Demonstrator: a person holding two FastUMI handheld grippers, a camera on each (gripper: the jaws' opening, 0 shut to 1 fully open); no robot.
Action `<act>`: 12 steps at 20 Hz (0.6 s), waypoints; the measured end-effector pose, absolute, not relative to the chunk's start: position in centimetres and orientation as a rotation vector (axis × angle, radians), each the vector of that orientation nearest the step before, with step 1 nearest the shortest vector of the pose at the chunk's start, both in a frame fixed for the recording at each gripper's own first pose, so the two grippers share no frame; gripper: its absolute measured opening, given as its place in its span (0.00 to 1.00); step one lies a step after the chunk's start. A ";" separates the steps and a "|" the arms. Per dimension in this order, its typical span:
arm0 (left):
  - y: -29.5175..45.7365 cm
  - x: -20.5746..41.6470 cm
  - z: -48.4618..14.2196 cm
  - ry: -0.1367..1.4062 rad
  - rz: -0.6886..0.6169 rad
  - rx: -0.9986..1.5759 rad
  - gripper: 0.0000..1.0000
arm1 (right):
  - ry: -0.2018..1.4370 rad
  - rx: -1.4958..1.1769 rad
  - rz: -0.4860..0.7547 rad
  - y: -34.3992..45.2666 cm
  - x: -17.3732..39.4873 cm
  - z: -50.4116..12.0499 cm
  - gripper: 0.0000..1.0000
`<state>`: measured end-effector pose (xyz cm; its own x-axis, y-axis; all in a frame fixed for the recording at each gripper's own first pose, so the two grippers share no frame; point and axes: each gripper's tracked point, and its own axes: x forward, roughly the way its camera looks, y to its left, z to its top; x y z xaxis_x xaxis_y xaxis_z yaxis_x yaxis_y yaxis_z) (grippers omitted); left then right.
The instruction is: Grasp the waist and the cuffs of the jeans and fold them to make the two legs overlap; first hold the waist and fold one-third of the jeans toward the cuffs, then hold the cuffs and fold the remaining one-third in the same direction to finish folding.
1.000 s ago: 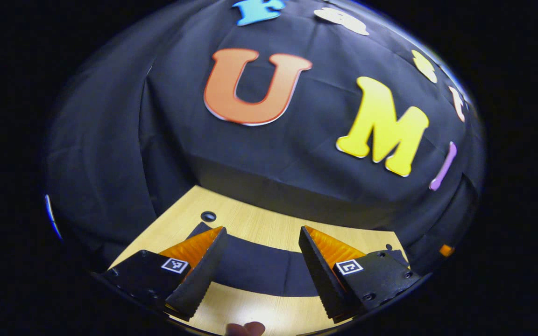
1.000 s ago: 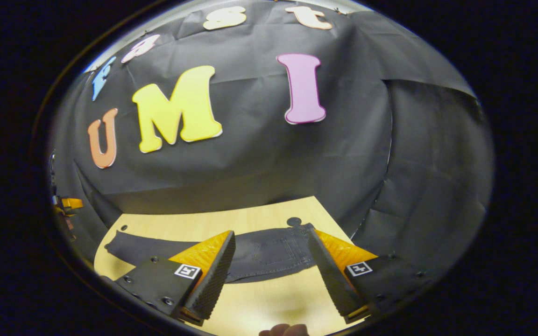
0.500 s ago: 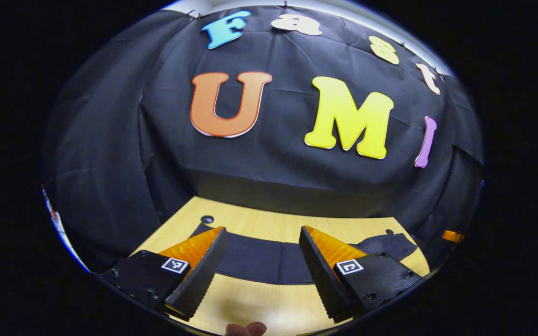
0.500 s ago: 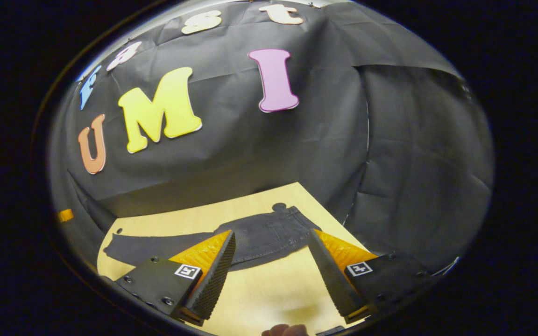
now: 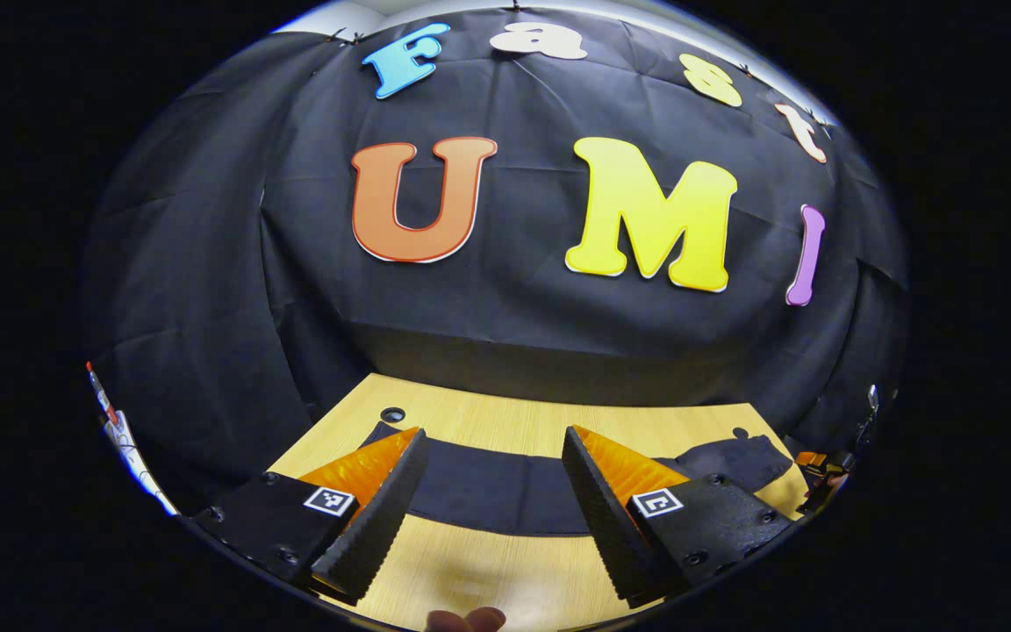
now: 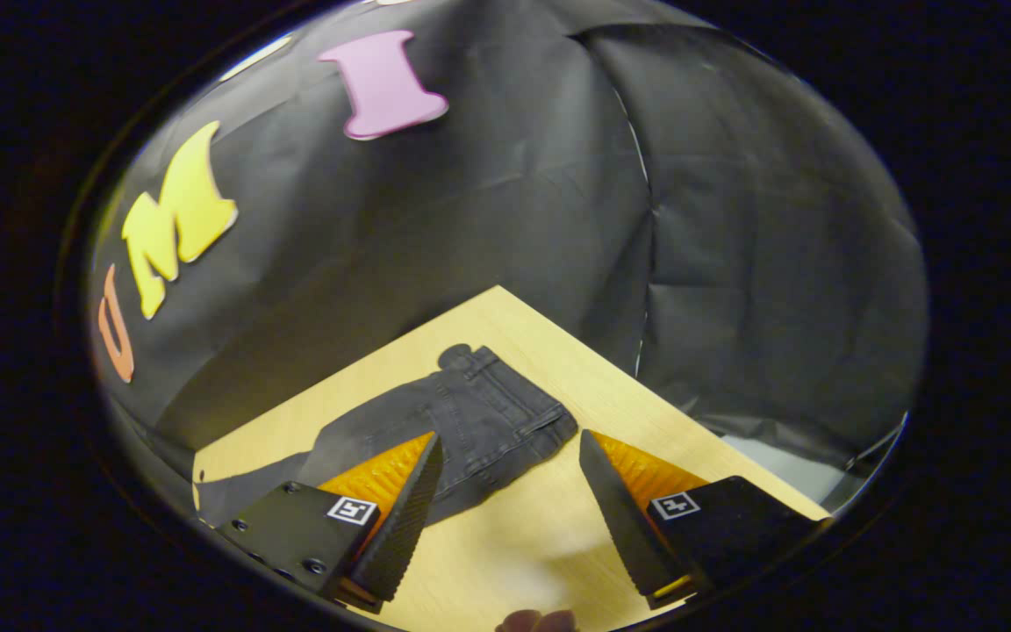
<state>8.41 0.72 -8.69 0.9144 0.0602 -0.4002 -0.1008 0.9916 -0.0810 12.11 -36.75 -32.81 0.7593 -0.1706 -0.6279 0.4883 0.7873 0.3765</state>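
Fingers on both grippers spread wide, nothing between them. Left gripper (image 5: 492,518) hangs above the bench (image 5: 514,421), looking across the leg section of the jeans (image 5: 488,491); right gripper (image 6: 510,518) hangs above the bench near the waist (image 6: 505,399).

Jeans lie flat on the wooden bench, dark grey denim, stretched lengthwise. In the right gripper view the waist end sits toward the far right corner of the bench, waistband and seams visible, with the legs trailing off to the left behind the left finger (image 6: 400,518). In the left gripper view the legs run as a dark band across the bench behind both fingers, waist end out to the right. A small dark hole (image 5: 392,413) in the bench lies just beside the far-left end of the jeans. Black cloth wall behind everything. A fingertip of the person peeks in at the bottom edge of each view.

Step, judged: pre-grasp approach for the first fold, no contact yet. Whether the legs already overlap, can't tell. Next move calls for lowering the right gripper onto the waist edge and the left toward the cuffs, fingers straddling the fabric edge, then closing.
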 end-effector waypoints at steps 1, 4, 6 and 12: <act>0.5 8.4 -8.9 0.415 0.086 -0.102 0.99 | 0.625 0.601 -0.406 -37.6 12.6 -34.1 0.97; 0.5 8.1 -10.1 0.455 0.113 -0.119 0.99 | 0.630 0.700 -0.454 -39.3 14.4 -36.1 0.97; 0.7 7.9 -10.7 0.479 0.135 -0.138 0.99 | 0.636 0.703 -0.452 -39.8 15.8 -37.1 0.97; 1.6 7.3 -11.7 0.508 0.177 -0.171 0.99 | 0.689 0.537 -0.397 -38.3 17.7 -38.4 0.91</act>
